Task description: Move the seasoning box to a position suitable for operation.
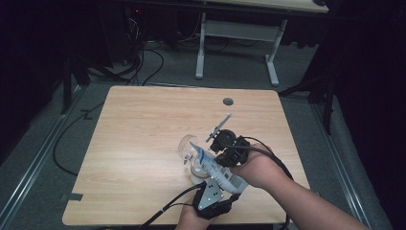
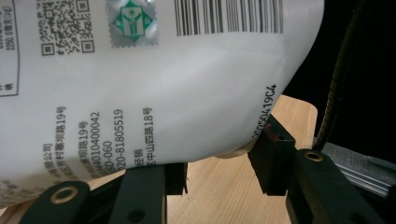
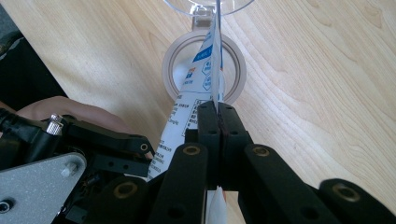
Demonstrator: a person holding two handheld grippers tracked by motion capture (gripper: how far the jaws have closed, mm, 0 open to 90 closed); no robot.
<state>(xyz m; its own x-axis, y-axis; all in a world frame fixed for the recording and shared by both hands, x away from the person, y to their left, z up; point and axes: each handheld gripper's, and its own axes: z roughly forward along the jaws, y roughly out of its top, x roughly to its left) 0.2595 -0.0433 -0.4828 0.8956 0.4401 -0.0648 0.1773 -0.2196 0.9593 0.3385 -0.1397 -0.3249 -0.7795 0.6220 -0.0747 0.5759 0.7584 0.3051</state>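
White pouch [image 1: 218, 168] slants with its top corner over the glass [image 1: 187, 149], right gripper [image 3: 218, 112] clenched on its edge, left gripper [image 2: 219, 172] grasping its lower end.

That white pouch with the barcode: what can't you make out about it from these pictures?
- Pouch, left gripper view: top and left cut off by the frame.
- Its opening, right gripper view: edge-on, so unseen.
- Contents: opaque film hides them.
- High view: print too small to read.

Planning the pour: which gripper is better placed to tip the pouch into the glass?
Probably the left gripper: it holds the pouch's wide barcode end, farthest from the glass; the right gripper pinches its thin edge nearer it.
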